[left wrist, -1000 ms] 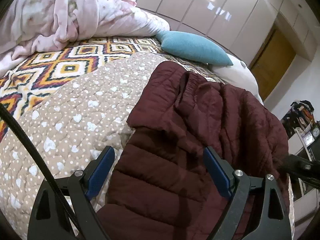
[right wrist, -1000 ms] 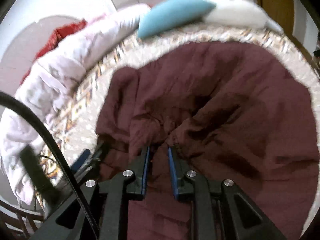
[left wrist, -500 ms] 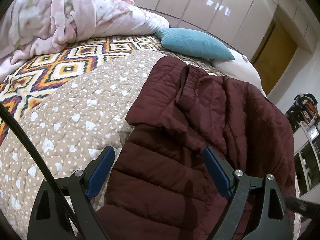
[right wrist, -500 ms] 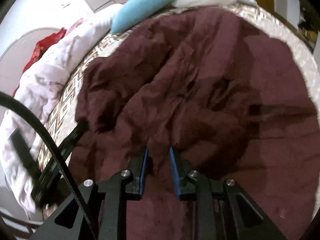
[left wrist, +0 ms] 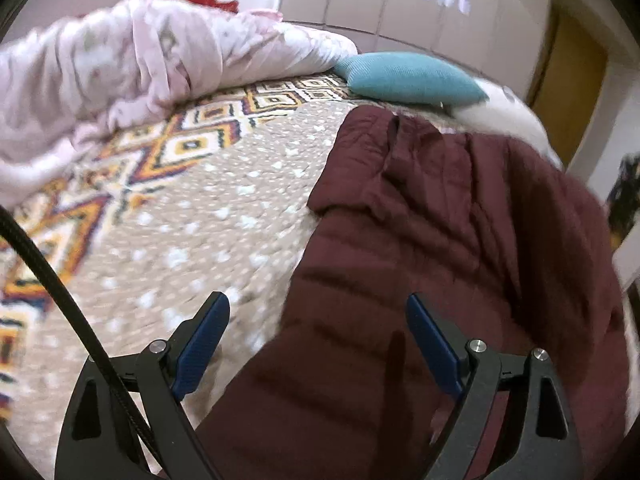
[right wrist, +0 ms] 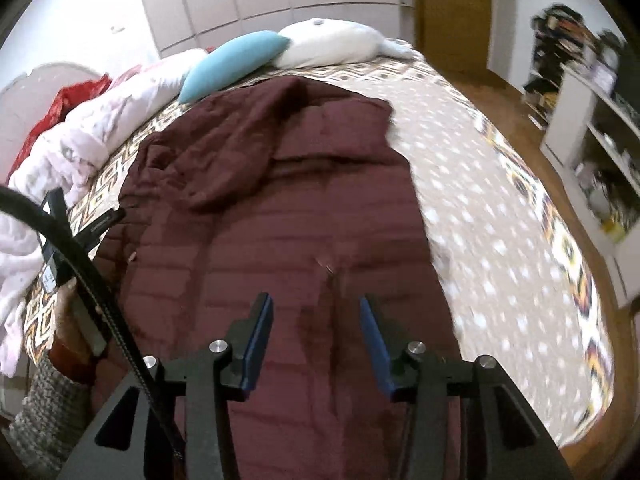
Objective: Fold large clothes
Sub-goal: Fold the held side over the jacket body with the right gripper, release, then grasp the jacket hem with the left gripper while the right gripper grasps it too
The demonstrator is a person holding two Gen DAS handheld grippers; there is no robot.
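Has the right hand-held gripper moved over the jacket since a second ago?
Yes. The right hand-held gripper has pulled back from the teal pillow toward the near end of the maroon jacket, its jaws opening with nothing between them.

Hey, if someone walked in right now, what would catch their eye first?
The big maroon quilted puffer jacket sprawled across the beige dotted bedspread, filling the middle of both views. Beyond it a teal pillow lies beside a white one, with a rumpled pale pink blanket heaped along the bed's left side.
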